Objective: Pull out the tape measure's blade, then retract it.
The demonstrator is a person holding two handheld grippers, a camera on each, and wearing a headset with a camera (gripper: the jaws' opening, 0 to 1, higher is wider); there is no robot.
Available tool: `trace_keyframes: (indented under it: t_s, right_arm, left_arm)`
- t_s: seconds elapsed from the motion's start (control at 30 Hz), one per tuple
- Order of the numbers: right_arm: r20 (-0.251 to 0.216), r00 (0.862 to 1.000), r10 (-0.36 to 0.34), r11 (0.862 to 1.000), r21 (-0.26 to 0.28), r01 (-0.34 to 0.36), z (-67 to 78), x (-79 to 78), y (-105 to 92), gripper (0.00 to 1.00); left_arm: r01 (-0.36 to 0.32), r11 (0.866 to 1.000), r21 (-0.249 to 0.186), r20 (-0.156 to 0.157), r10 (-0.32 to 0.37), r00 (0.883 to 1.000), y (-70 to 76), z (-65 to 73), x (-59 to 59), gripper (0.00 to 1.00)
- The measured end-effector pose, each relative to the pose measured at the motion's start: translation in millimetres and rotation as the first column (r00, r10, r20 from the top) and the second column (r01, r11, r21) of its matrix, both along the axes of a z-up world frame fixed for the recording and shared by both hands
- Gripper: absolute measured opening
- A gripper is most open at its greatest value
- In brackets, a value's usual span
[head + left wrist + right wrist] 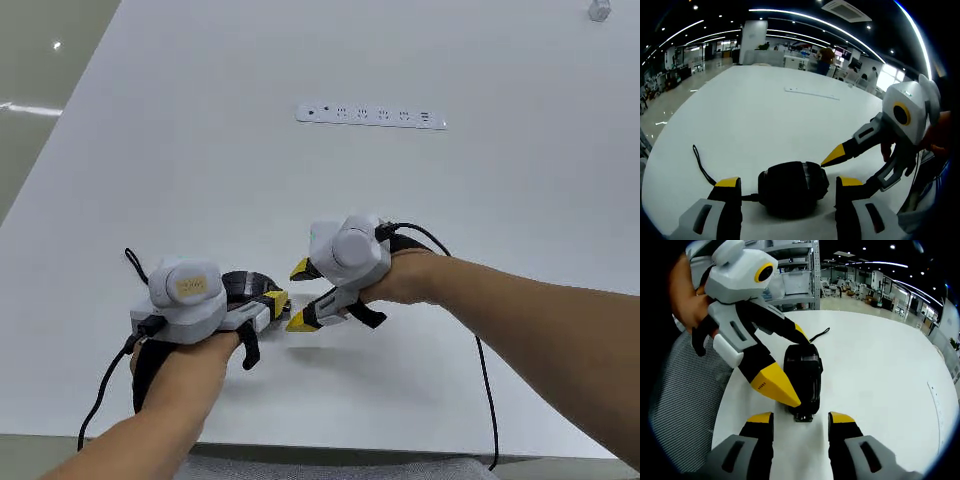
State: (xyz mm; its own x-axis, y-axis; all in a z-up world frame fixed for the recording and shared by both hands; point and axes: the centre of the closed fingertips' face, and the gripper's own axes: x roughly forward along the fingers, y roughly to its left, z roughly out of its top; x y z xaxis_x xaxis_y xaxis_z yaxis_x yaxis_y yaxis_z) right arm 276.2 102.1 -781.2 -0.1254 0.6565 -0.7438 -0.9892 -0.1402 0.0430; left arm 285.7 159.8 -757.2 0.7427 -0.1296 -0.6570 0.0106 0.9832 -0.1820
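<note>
The left claw stands open, its yellow tips on either side of the black tape measure, with a slight gap at one jaw. The right claw is open too and empty, just short of the case's end. The case rests on the white worktop near its front edge. A power strip lies well beyond.

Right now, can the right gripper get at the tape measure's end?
Probably yes: the right gripper is open, and the tape measure has its near end just ahead of the jaws, with nothing between. The left gripper straddles it further back.
</note>
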Motion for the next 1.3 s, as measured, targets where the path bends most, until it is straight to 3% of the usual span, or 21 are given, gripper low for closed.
trace_keyframes:
  t_s: [0.47,0.93,1.23,1.3]
  right_arm:
    - [-0.007,1.000,0.010,0.998,-0.058,-0.010,-22.8,0.0,-1.9,0.29]
    - [-0.016,1.000,-0.026,0.998,-0.063,0.025,-28.1,1.9,4.0,0.17]
    - [0.000,1.000,-0.031,0.997,-0.074,0.031,-29.5,2.4,3.5,0.15]
    - [-0.004,0.999,-0.033,0.997,-0.074,0.033,-29.1,2.3,3.1,0.15]
  left_arm:
    - [0.013,1.000,-0.001,-0.031,-0.013,0.999,-5.0,-7.6,2.6,0.62]
    - [-0.016,1.000,0.002,-0.054,0.016,0.998,-8.1,-11.5,5.6,0.60]
    - [0.001,0.999,0.038,-0.074,0.002,0.997,-8.8,-13.0,5.2,0.58]
    - [0.026,0.997,0.074,-0.087,-0.019,0.996,-9.9,-13.8,5.0,0.57]
